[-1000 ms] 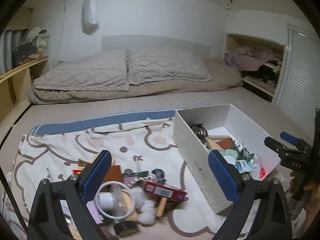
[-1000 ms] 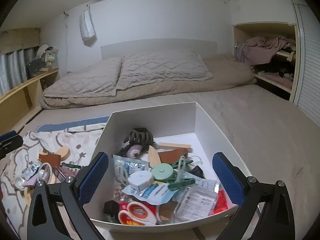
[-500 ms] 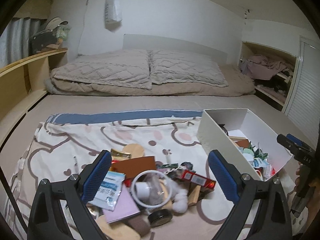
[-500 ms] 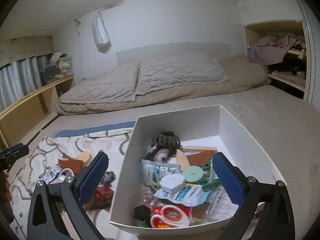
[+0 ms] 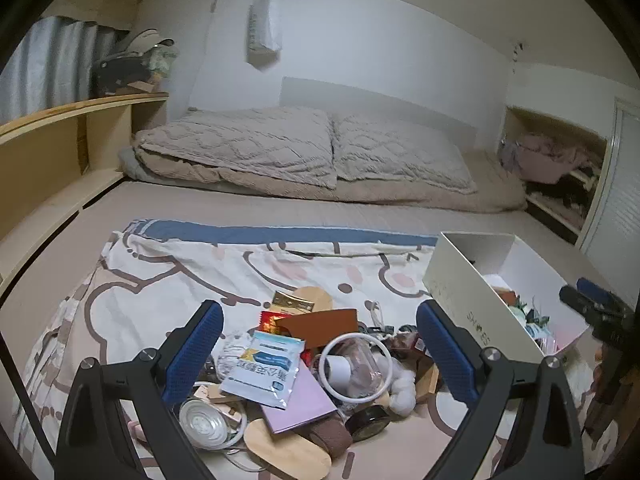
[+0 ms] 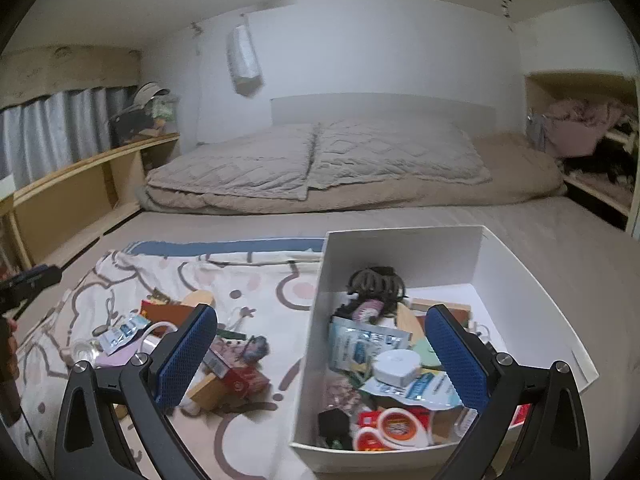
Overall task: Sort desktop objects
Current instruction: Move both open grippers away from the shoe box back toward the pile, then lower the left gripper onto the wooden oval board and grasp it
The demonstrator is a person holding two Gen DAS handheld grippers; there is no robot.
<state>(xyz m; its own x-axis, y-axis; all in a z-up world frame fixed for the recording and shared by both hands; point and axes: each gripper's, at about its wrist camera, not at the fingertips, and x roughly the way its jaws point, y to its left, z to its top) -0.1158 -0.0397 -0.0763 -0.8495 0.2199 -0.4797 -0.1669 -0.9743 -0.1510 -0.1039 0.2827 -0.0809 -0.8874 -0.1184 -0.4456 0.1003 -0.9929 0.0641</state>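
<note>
A pile of small items lies on a patterned cloth (image 5: 168, 280): a blue-and-white packet (image 5: 264, 368), a brown leather piece (image 5: 320, 324), a white ring (image 5: 356, 368), a pink card (image 5: 296, 400) and a cotton ball (image 5: 404, 384). My left gripper (image 5: 318, 356) hangs open above this pile, holding nothing. A white box (image 6: 532, 288) on the right holds several sorted items, among them a dark hair claw (image 6: 376, 280) and a white round case (image 6: 396, 366). My right gripper (image 6: 320, 354) stands open over the box's left wall (image 6: 316, 320), empty.
The cloth and the white box (image 5: 452, 300) rest on a beige bed with a folded quilt (image 5: 288, 152) at the far end. A wooden shelf (image 5: 60, 144) runs along the left. A wall niche (image 6: 588, 136) with clothes is at the right.
The left gripper has swung left, from facing the box to over the pile. The right gripper has shifted left, so more of the cloth and pile shows. Both stayed open.
</note>
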